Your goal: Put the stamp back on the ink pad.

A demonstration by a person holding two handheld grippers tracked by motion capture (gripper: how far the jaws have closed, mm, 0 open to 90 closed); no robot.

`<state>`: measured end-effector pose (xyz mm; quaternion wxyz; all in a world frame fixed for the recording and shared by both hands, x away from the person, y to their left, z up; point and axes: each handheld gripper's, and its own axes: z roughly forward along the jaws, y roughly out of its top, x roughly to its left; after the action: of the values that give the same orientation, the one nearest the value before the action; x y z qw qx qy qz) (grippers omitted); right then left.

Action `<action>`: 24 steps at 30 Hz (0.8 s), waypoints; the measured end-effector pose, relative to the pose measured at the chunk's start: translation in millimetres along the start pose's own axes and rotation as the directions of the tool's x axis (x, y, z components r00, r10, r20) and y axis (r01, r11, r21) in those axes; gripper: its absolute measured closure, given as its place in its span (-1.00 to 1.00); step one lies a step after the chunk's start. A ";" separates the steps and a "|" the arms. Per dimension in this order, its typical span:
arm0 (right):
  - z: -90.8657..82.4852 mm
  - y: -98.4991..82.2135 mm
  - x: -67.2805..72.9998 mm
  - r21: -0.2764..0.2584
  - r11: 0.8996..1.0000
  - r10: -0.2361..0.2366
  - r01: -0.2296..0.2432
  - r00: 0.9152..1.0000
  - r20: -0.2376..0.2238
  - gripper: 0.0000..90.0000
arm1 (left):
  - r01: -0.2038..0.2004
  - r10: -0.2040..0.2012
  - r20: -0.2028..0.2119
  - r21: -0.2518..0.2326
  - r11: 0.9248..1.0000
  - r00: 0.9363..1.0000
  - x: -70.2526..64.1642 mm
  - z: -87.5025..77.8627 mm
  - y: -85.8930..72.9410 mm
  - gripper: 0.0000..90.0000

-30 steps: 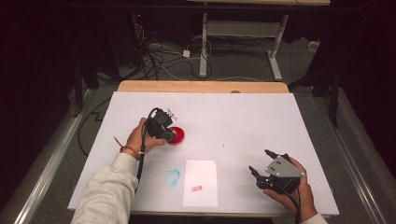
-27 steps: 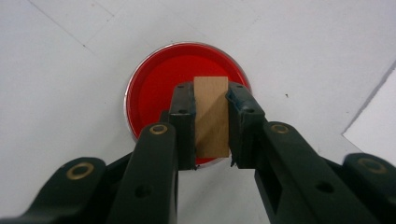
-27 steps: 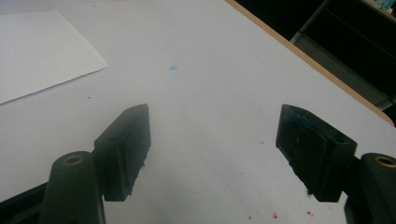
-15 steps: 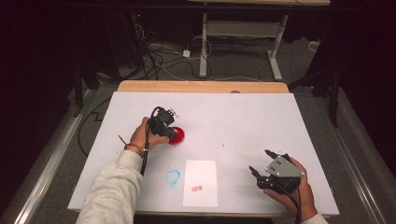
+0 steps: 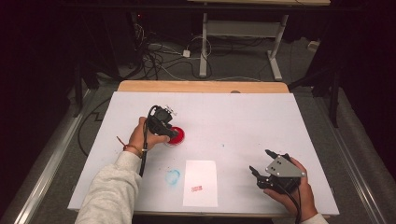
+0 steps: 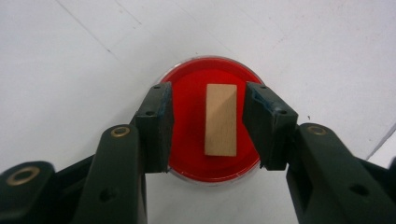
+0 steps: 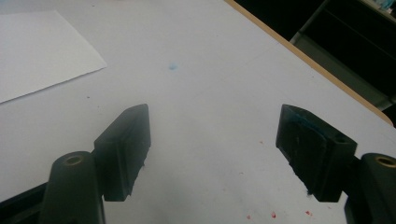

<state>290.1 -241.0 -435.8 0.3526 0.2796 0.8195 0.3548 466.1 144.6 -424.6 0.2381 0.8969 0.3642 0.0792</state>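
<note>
Overhead light is falling evenly on the white surface (image 5: 243,121) in the high view, while the floor and room around it are sinking into near-black. The picture is looking soft and slightly grainy. In the left gripper view, the red dish (image 6: 187,116) is glowing saturated and sharp, the near jaws blurring slightly. In the right gripper view, the surface is reading bluish-grey, with the paper (image 7: 37,51) brighter and the jaws casting faint shadows.
</note>
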 end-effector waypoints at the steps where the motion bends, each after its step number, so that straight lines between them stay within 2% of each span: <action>1: 0.0 -0.1 0.0 -0.001 1.000 0.001 -0.001 1.000 -0.001 -0.40 | 0.001 -0.001 -0.003 -0.012 1.000 1.000 -0.6 -2.4 -0.7 0.09; 6: -0.2 0.0 -0.2 -0.002 1.000 -0.001 0.001 1.000 0.001 -0.40 | 0.014 -0.016 -0.020 -0.090 0.996 1.000 -3.3 -17.8 -5.0 -0.11; 10: -0.6 0.2 0.2 -0.003 1.000 0.000 0.000 1.000 0.004 -0.41 | 0.012 -0.016 -0.025 -0.167 0.986 1.000 -8.1 -29.4 -10.7 -0.26; 14: -0.2 0.2 0.5 -0.004 1.000 0.001 -0.001 1.000 0.002 -0.41 | 0.010 -0.017 -0.030 -0.240 0.971 0.999 -13.7 -37.7 -17.8 -0.44; 18: -0.2 0.4 1.0 -0.003 1.000 0.001 -0.001 1.000 0.008 -0.41 | -0.030 0.016 -0.051 -0.284 0.958 0.999 -20.5 -43.5 -23.7 -0.55; 21: 0.1 0.2 0.5 -0.003 1.000 0.011 -0.011 1.000 0.005 -0.41 | -0.060 0.041 -0.064 -0.324 0.944 0.997 -27.1 -46.3 -28.7 -0.58; 24: 0.6 0.3 1.2 -0.003 1.000 0.013 -0.013 1.000 0.004 -0.42 | -0.107 0.074 -0.109 -0.337 0.935 0.991 -35.9 -47.5 -32.7 -0.60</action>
<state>290.0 -239.7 -436.3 0.3524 0.2852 0.8164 0.3577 405.1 157.7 -397.8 0.3689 0.8529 0.3141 0.1946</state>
